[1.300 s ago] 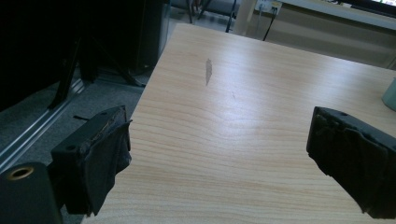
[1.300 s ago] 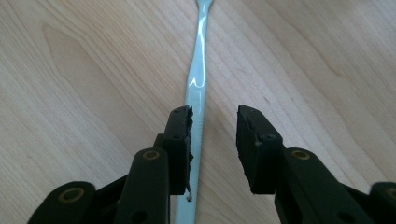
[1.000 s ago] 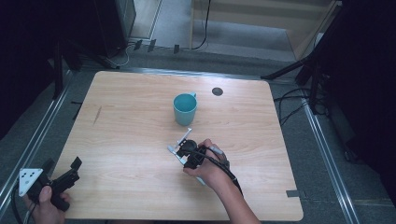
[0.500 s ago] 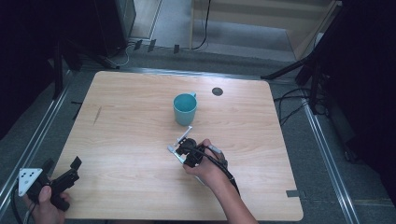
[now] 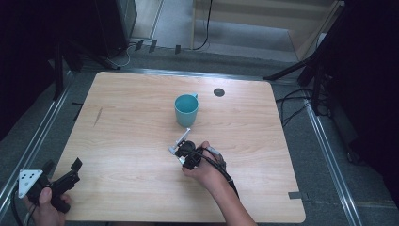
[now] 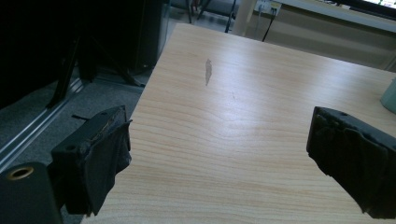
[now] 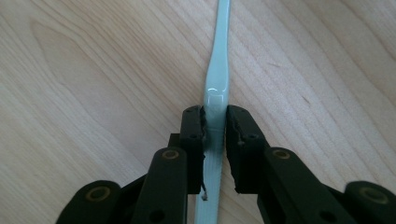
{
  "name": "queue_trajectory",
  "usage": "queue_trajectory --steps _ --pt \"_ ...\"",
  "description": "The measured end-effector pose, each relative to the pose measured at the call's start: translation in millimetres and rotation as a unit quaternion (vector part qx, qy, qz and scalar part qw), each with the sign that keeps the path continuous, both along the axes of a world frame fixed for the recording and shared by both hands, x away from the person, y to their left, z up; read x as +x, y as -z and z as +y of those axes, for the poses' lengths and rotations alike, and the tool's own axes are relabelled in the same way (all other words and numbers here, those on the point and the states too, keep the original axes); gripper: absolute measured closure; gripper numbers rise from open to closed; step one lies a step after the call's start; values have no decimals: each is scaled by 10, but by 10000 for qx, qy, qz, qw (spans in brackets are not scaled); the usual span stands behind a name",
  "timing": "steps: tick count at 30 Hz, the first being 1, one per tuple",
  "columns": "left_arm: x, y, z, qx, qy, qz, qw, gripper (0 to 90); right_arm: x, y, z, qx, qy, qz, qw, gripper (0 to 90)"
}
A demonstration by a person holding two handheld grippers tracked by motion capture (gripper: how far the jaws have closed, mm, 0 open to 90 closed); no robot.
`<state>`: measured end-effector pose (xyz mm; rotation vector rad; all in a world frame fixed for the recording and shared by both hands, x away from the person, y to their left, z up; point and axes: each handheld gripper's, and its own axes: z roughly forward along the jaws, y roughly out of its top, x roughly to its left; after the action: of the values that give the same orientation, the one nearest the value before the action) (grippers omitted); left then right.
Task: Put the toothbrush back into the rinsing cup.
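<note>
- My right gripper (image 7: 215, 122) is pinched on a pale blue-green toothbrush handle (image 7: 215, 88); both pads press its sides, one on each flank.
- Those jaws have just been closing, with the handle between them, and now they clamp it.
- In the right gripper view the handle runs straight away from me, widening just past my fingertips and narrowing again toward the far edge of the picture, and it lies flat against the wooden table (image 7: 84, 84).
- From the high view, my right gripper (image 5: 184, 149) sits near the middle of the table, a little toward the near edge, with my right hand (image 5: 203, 165) behind it and its cable trailing back along the forearm.
- A pale end of the toothbrush (image 5: 182, 137) pokes out beyond the gripper, pointing to the far side, toward the cup.
- A teal cup (image 5: 186, 109) stands upright farther back on the table, near the toothbrush tip but apart from it.
- A small dark round spot (image 5: 219, 92) marks the tabletop to the right of the cup, near the far edge.
- My left gripper (image 5: 61, 172) hangs at the near left corner of the table (image 5: 263, 155), held in my left hand (image 5: 44, 207), well apart from the toothbrush.
- Its jaws are spread wide with nothing between them; in the left gripper view (image 6: 219, 154) bare wood shows between the two black pads.
- A grey smudge (image 6: 208, 71) marks the wood farther off in that view.
</note>
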<state>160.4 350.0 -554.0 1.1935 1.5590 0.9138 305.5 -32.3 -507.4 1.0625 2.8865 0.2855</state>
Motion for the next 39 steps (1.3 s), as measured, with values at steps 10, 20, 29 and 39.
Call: queue_trajectory --steps 10,20,29,39 --pt "-1 -1 -1 7 -3 -2 10000 64 2 -60 -62 417 83 -282 9987 794" --pt "-1 -1 -2 14 -6 -2 10000 64 -19 -337 -213 1806 457 -824 9790 793" --pt "-2 0 -2 13 0 -8 10000 64 -27 -449 -250 2386 507 -1583 9568 794" --pt "-2 0 0 6 -10 -5 10000 64 -6 -609 -343 3270 707 -2505 9085 793"
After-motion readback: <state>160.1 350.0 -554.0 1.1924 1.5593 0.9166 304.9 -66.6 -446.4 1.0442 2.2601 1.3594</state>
